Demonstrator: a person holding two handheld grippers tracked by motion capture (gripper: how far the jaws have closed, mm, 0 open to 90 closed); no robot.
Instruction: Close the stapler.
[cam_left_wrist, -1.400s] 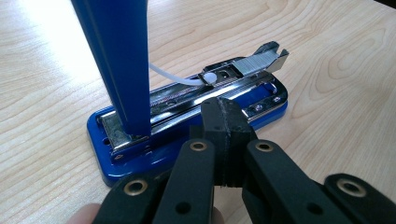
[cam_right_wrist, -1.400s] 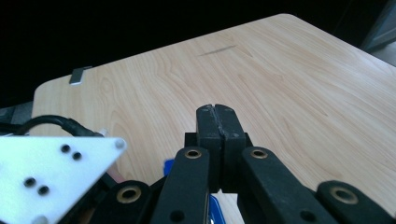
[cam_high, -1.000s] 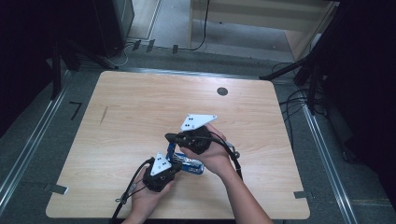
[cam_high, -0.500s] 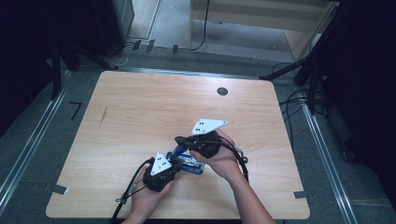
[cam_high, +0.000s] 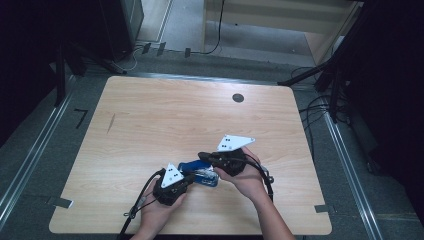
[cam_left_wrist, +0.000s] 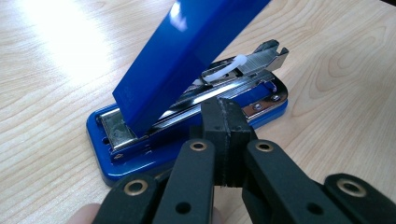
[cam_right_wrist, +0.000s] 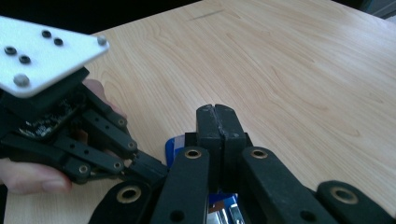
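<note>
Stapler (cam_left_wrist: 187, 116) at table's (cam_high: 150, 125) six o'clock, lid hinged up: rigid, slick; hold its base; both grippers (cam_left_wrist: 223, 140) (cam_right_wrist: 218, 140) closed, empty.

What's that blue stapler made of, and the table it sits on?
The stapler looks like glossy blue plastic on its raised lid and base: smooth, with bright reflections. The rail inside seems to be bare metal, silvery and shiny, and a thin white strip on it may be plastic. The table shows pale wood grain with a matte sheen. Whether it is solid wood or laminate cannot be told.
</note>
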